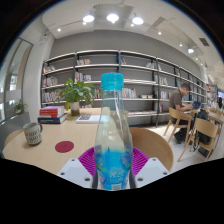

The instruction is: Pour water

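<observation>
Gripper view: hand-held gripper [112, 168] clamps clear water bottle [112, 130], upright, cap on, raised above the worktop [40, 150]. Small cup [33, 133] near worktop's far-left edge. Pouring not begun, likely.

potted plant [75, 93] on table | bookshelves [140, 80] behind | seated person [180, 100]
</observation>
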{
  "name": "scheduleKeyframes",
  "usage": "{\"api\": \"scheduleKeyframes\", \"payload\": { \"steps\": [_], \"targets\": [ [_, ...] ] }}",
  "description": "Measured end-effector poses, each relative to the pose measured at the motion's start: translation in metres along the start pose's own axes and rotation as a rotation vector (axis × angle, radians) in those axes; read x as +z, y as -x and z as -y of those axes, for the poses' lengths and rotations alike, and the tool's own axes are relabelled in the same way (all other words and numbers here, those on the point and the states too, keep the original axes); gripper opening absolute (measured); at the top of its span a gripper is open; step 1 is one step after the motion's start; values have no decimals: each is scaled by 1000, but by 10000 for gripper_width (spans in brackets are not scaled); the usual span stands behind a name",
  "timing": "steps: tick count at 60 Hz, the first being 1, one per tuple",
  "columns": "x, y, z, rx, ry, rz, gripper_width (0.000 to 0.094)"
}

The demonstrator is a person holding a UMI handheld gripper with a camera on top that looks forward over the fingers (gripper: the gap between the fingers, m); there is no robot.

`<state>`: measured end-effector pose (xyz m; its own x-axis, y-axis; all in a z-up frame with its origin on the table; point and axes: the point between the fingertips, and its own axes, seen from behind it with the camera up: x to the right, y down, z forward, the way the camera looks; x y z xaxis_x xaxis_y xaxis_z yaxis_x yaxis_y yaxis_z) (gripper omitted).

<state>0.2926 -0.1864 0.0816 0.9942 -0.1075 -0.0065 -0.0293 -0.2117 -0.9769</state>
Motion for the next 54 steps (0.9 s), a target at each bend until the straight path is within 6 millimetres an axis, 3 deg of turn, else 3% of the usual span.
{"api": "scheduleKeyframes", "payload": {
  "steps": [3,12,17,18,19,27,37,44,50,51,54],
  "targets": [
    [6,4,-1,0,-4,-16,385],
    [7,8,0,-54,26,-55,384],
    [12,18,11,-118,28,-69,383],
    [11,11,18,-143,30,-63,384],
    [17,26,21,-172,25,-74,384],
    [34,79,67,-452,12,-59,386],
    [65,159,107,-877,14,-47,385],
    [90,208,118,-1193,-8,-43,383],
    [104,234,123,-1469,-5,-75,381],
    [114,236,123,-1515,-3,-72,382],
    [112,246,124,-1629,0,-73,381]
  ]
}}
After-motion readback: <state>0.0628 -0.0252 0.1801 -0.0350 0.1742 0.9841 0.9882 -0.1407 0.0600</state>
